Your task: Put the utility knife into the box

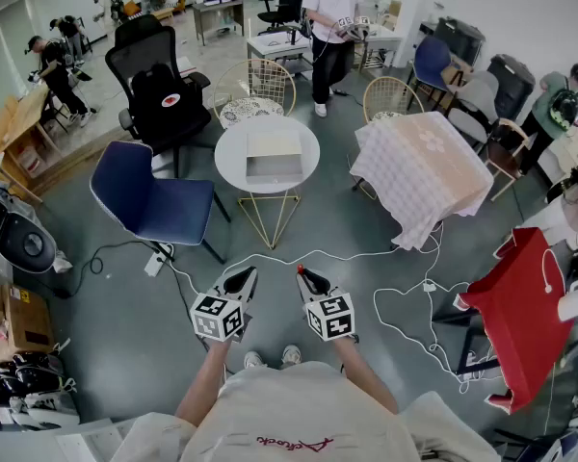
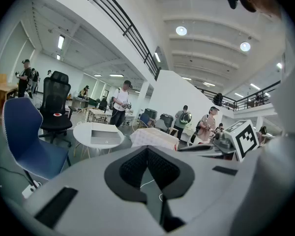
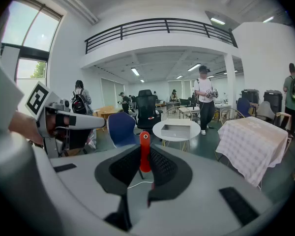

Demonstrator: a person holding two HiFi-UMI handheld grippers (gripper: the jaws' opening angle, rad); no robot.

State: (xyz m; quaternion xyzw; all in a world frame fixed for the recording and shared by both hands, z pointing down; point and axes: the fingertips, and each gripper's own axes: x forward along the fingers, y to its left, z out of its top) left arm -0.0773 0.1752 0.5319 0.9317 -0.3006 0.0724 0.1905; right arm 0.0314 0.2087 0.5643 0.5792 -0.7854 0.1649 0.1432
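A red utility knife (image 3: 144, 152) stands upright between the jaws of my right gripper (image 3: 144, 157), which is shut on it. In the head view its red tip (image 1: 309, 279) shows at the right gripper (image 1: 306, 277), held low in front of me. My left gripper (image 1: 243, 277) hangs beside it, shut with nothing in it; its pads meet in the left gripper view (image 2: 147, 155). The open grey box (image 1: 274, 157) lies on a round white table (image 1: 229, 166) some way ahead, also seen as the box (image 2: 104, 136) and box (image 3: 176, 130).
A blue chair (image 1: 152, 200) and a black office chair (image 1: 160, 87) stand left of the table. To the right are a table with a checked cloth (image 1: 424, 169) and a red-covered one (image 1: 516, 306). White cables (image 1: 385, 258) trail over the floor. Several people stand at the back.
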